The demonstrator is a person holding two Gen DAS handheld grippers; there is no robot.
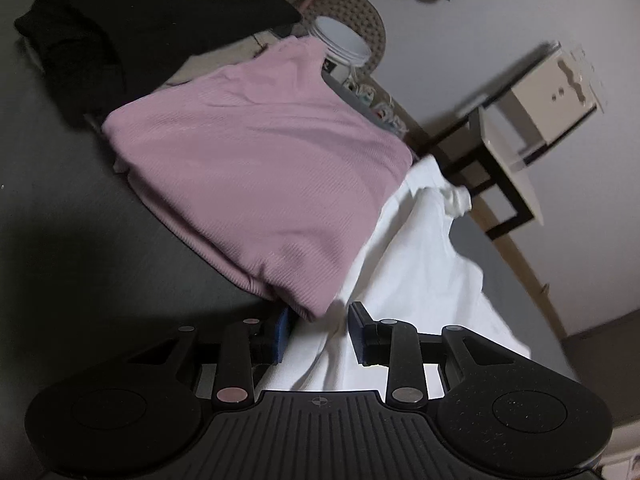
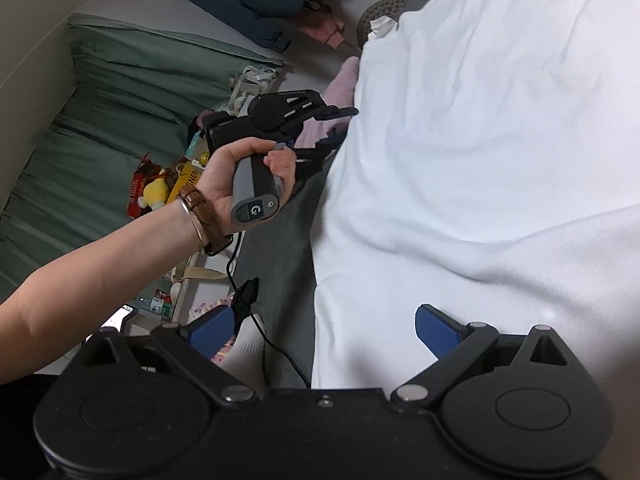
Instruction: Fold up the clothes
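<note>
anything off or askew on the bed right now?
Mostly tidy. The pink top and black garment lie folded, but the white garment is rumpled, and the pink top's corner overlaps it. The left gripper is open at that corner; the right gripper is open, straddling the white garment's edge.

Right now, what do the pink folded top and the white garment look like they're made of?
The pink folded top looks like a soft ribbed knit, matte, with fine parallel ridges across it. The white garment looks like smooth, thin cotton-like fabric, matte, lying in soft creases. The exact fibre of either cannot be told.
</note>
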